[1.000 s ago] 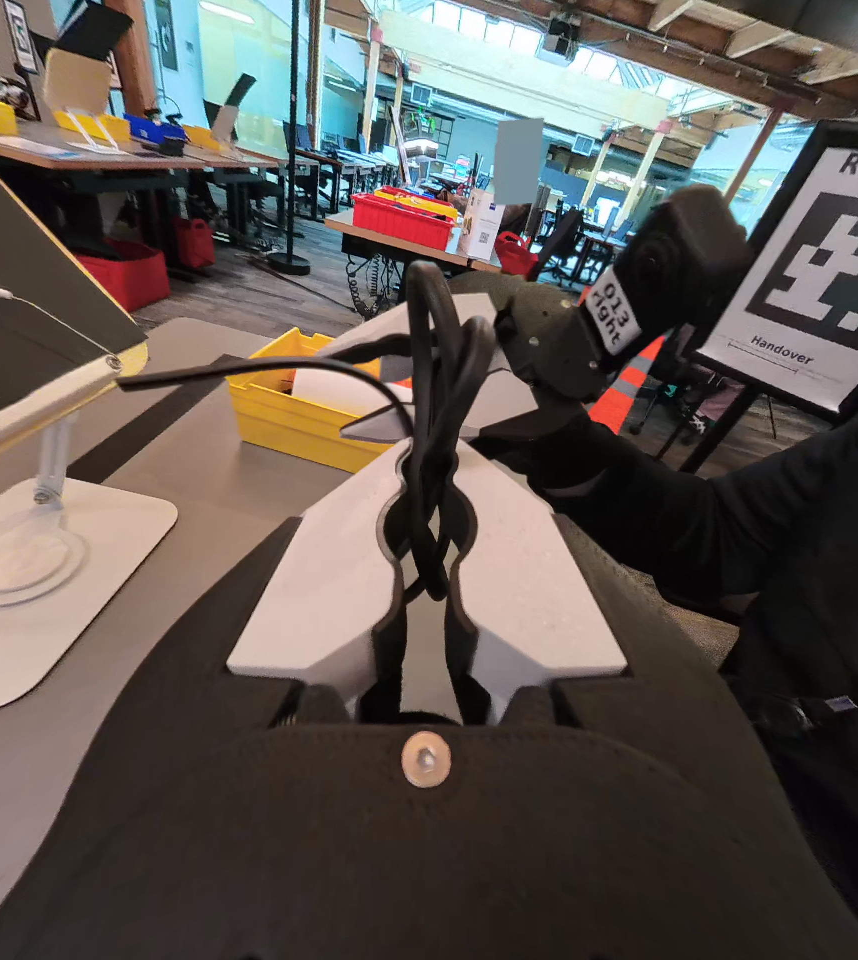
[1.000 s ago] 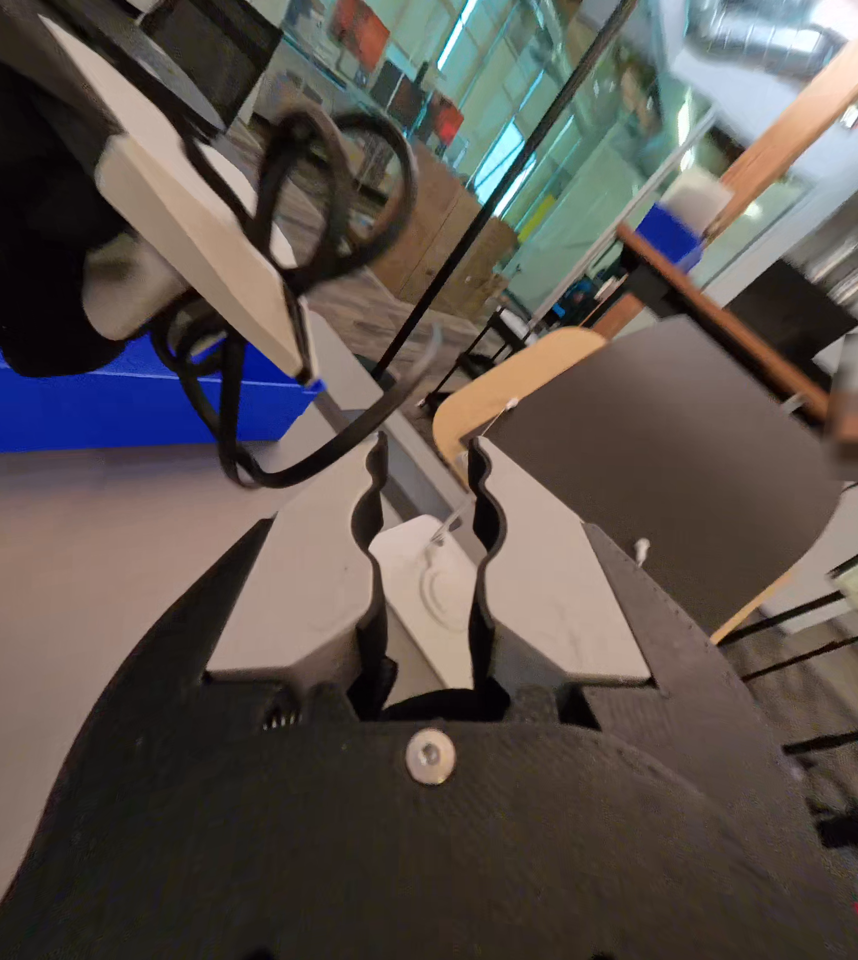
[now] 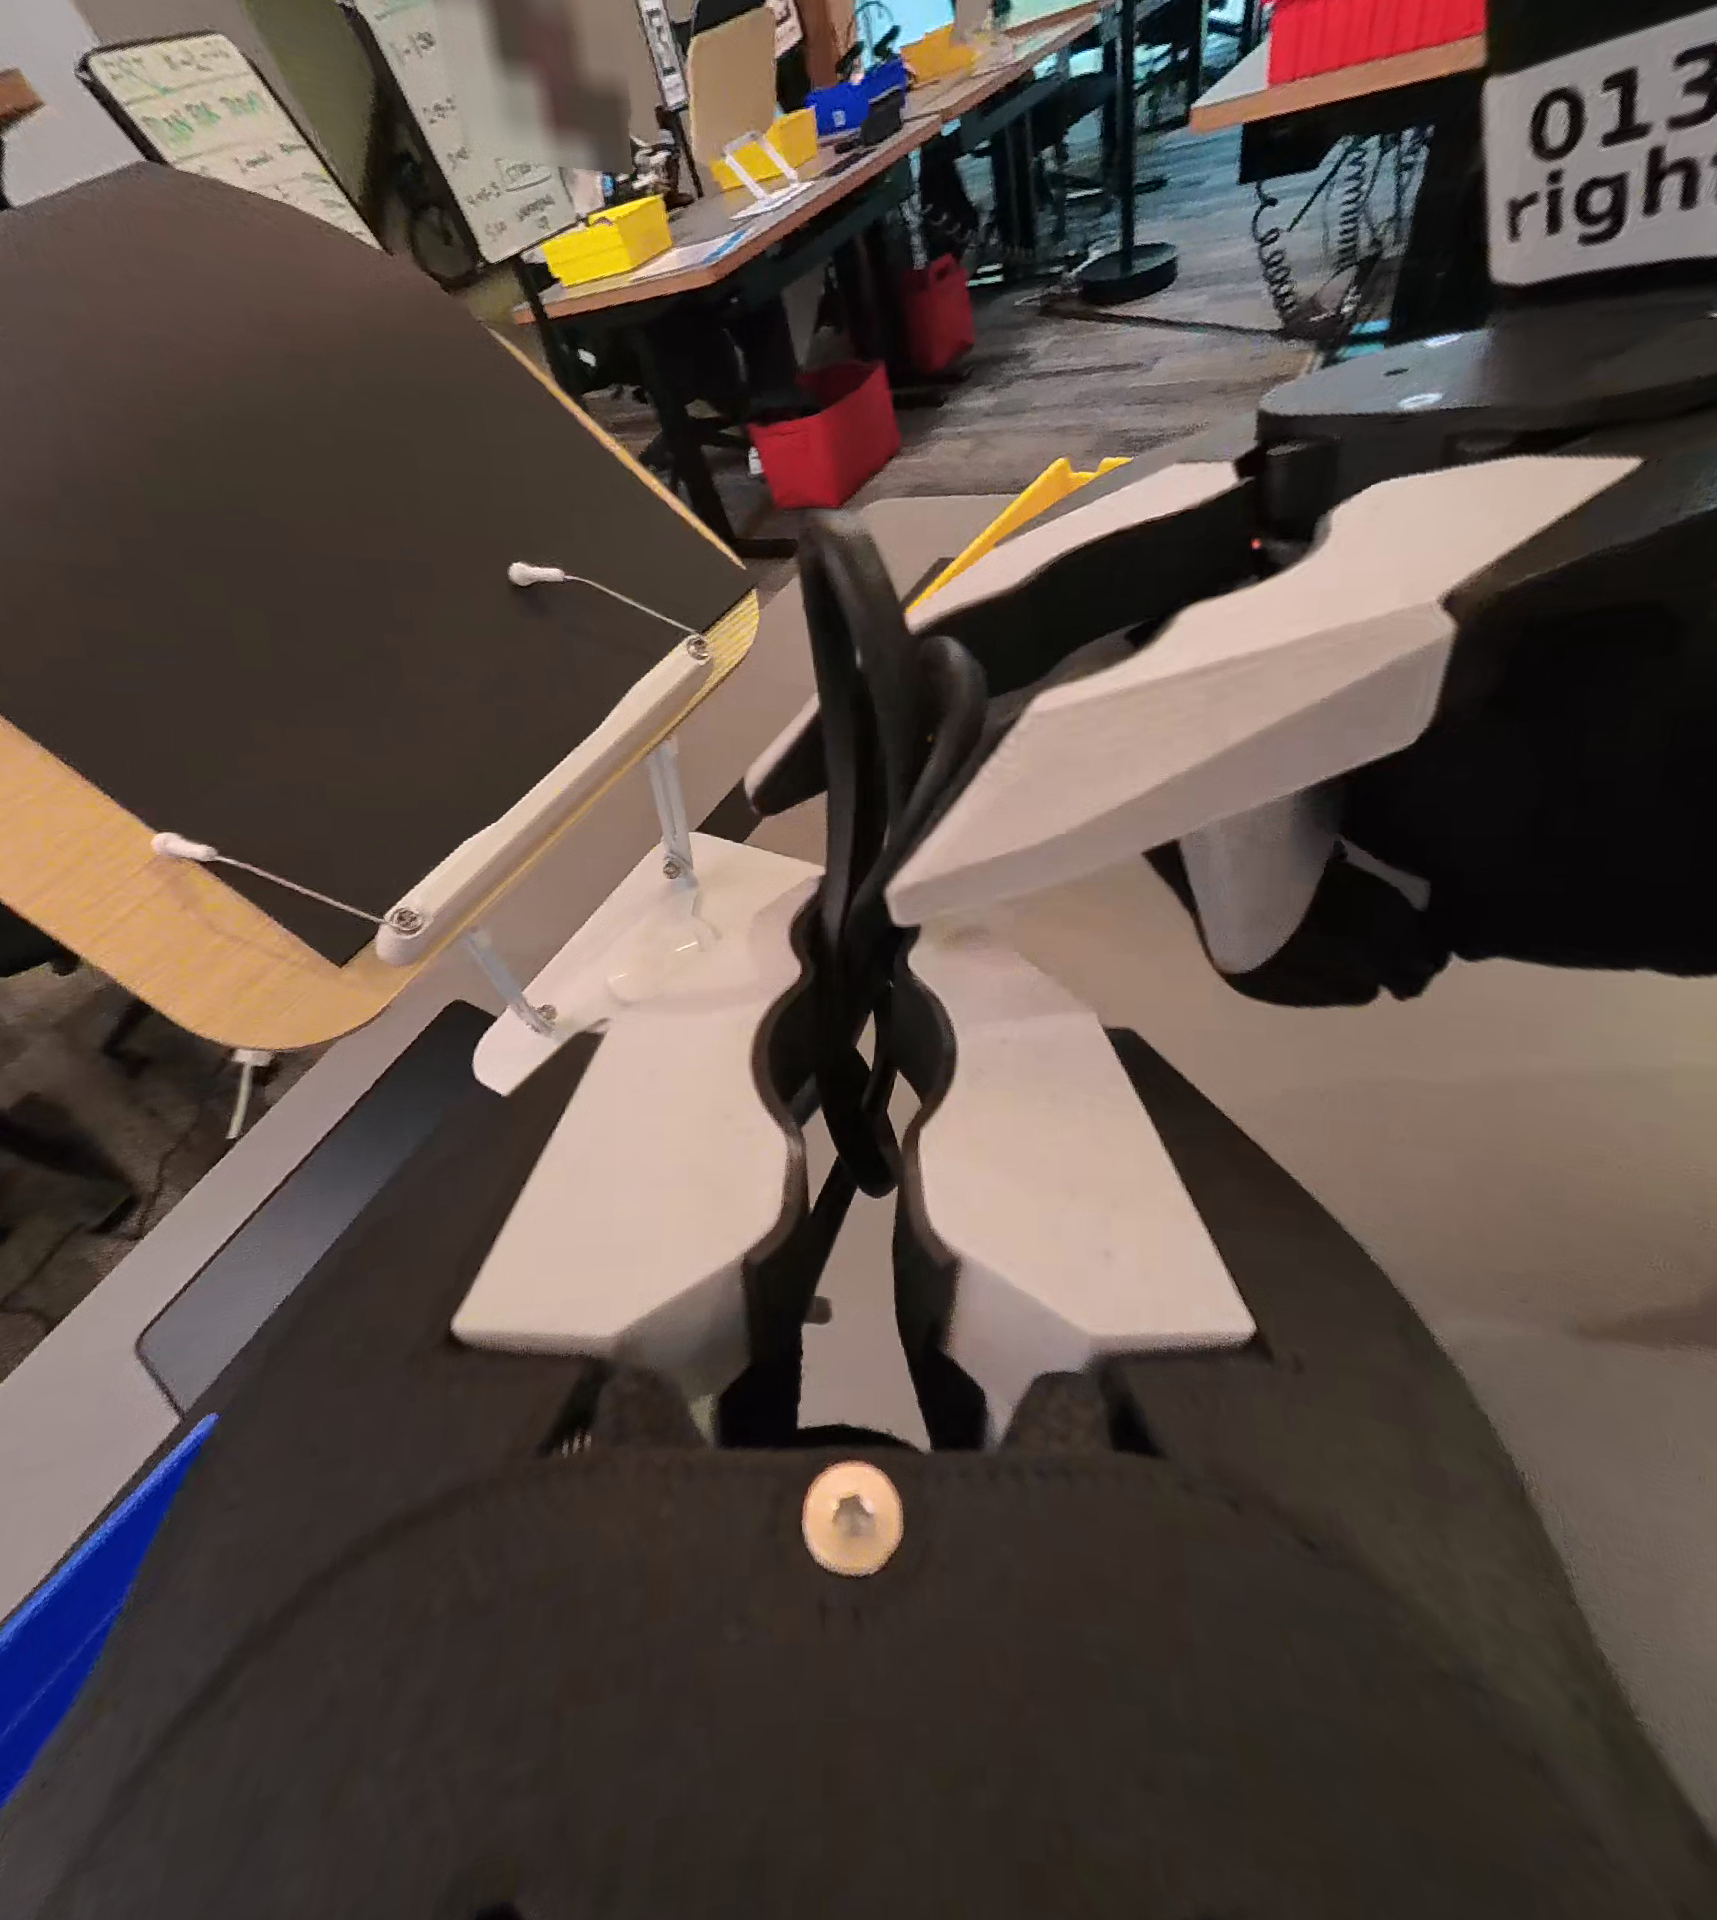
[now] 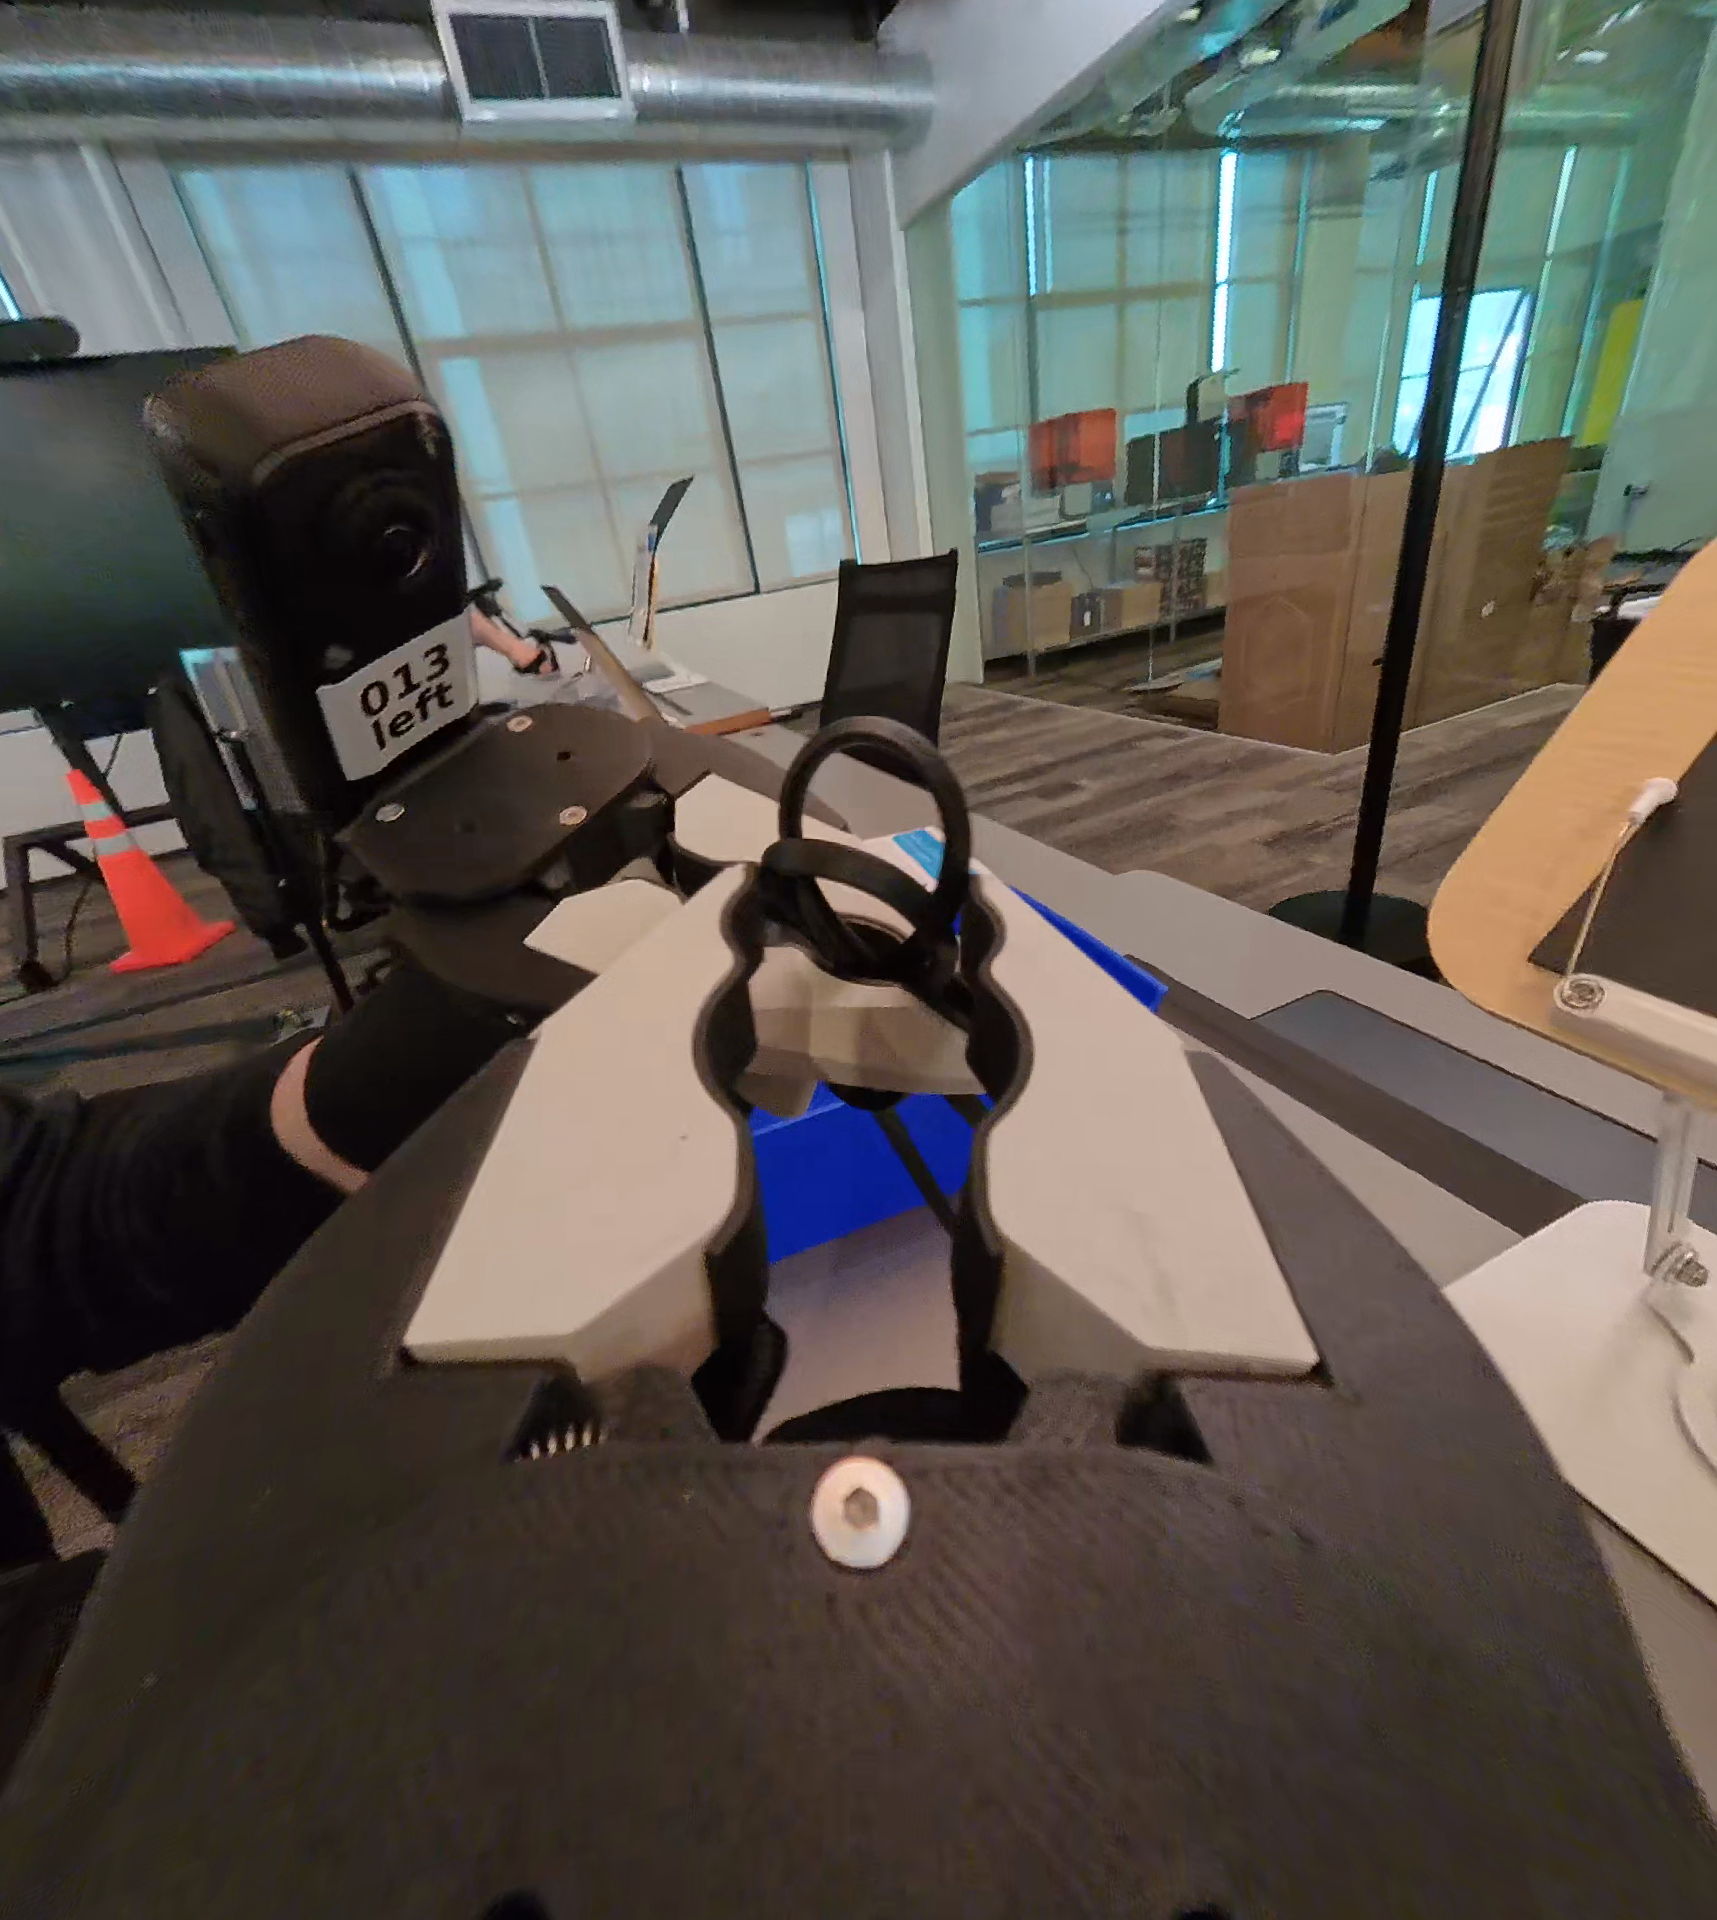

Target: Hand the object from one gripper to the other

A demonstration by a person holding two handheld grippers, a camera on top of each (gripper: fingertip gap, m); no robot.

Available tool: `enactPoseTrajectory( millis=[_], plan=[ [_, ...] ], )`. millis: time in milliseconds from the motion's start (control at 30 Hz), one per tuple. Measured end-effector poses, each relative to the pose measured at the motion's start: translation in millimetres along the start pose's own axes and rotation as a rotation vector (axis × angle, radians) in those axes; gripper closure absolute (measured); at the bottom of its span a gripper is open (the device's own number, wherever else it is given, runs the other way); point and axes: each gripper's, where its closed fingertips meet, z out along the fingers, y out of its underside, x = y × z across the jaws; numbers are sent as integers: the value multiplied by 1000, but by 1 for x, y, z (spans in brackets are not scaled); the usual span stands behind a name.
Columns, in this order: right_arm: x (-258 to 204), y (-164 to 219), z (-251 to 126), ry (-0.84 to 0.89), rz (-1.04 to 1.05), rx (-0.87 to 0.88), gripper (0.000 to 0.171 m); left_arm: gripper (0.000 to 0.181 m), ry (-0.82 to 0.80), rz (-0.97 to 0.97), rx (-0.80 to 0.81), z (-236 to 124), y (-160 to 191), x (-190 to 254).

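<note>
Cable (image 3: 859,790): black, looped into a bundle, pinched between the tips of both grippers at once, raised above the grey table (image 3: 1456,1195).
Left gripper (image 3: 854,1023): white fingers closed on the lower strands of the cable, wavy inner edges pressed around it, one strand trailing down between the jaws.
Right gripper (image 4: 859,971): jaws closed on the cable from the other side; tips gripping the coil just above the left gripper's hold, one loop (image 4: 875,790) standing up past the fingertips.
Meeting point: right gripper's fingers crossing over the left gripper's tips, touching or nearly so; left fingertip visible through the gap in the right wrist view.
Gloved hand (image 3: 1560,790): black glove, wrapped around the right gripper's handle, right of the cable.
Other hand (image 4: 210,1143): black sleeve and glove, left of the cable, behind the left gripper.
Blue bin (image 4: 854,1164): on the table directly below the cable, seen between the right gripper's fingers.
Board on stand (image 3: 262,582): black face, wood-coloured edge, tilted on a white base (image 3: 688,935), left of the cable in the left wrist view.
Orange cone (image 4: 132,873): on the floor, far left of the cable, beyond the table.
</note>
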Motion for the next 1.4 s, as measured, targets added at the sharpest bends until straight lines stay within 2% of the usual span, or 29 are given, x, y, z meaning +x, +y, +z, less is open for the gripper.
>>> enactPoseTrajectory(
  millis=[133, 233, 333, 467, 667, 767, 867, 1033, 1267, 1400],
  plan=[
    [2, 0, 4, 66, -60, 1, 138, 179, -76, 36, -26, 1, 3, -5],
    [2, 1, 5, 94, -73, 15, 147, 179, -82, 40, -32, 3, 5, -5],
    [3, 0, 3, 106, -83, 34, 165, 178, -78, 50, -26, 4, 4, -2],
    [5, -3, -1, 110, -85, 45, 168, 174, -67, 61, -16, 3, 0, 2],
    [10, -12, -9, 113, -70, 76, 168, 154, 32, 89, 9, -2, -7, 11],
    [16, -22, -19, 136, -83, 95, 168, 138, 155, 16, 10, -8, -8, 15],
    [24, -32, -31, 145, -80, 108, 169, 132, 234, -48, 12, -13, -5, 11],
    [29, -46, -46, 140, -59, 144, 168, 132, 378, -116, 3, -9, 8, 23],
    [21, -61, -54, 94, -30, 197, 168, 131, 444, -117, -86, 25, 45, 51],
    [15, -65, -54, 76, -31, 209, 168, 158, 447, -116, -106, 35, 59, 55]
  ],
)
